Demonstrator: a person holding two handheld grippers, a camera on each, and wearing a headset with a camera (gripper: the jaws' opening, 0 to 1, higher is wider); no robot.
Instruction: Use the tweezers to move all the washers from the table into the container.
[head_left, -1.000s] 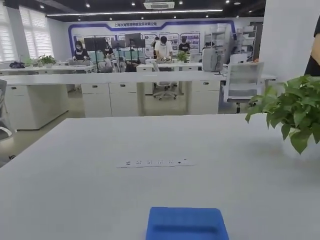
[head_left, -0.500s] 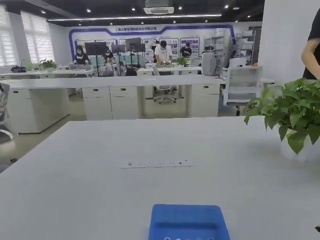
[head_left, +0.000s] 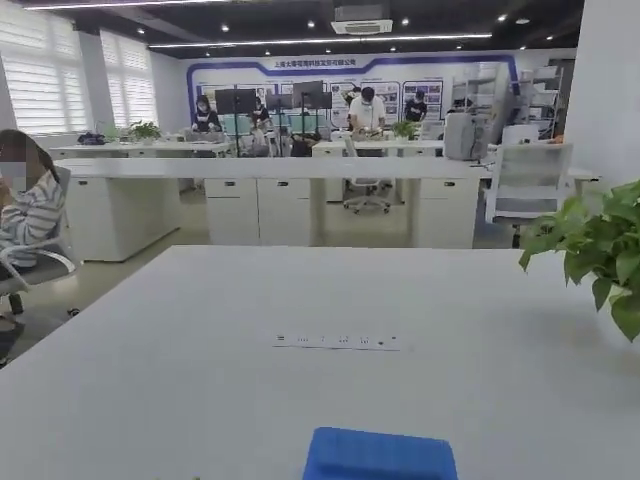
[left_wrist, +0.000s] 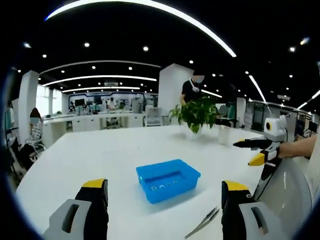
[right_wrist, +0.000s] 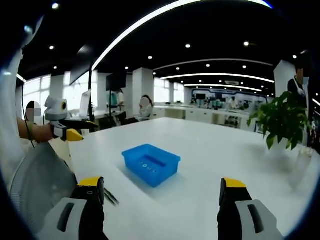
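On the table (left_wrist: 100, 155), we take the container (left_wrist: 170, 195) as landmark. The left gripper (right_wrist: 80, 128) and right gripper (left_wrist: 243, 153) are held clear of it, jaws spread and empty. We judge the step to be lifting the tweezers (left_wrist: 202, 223), which lie just beside the container. They are best gripped squarely at mid-length, leaving the springy tips free. The table is smooth matt white, the container a low-walled blue plastic rectangle, and the tweezers slim bright metal. The washers (left_wrist: 161, 187), seemingly small pale rings, lie inside the container.
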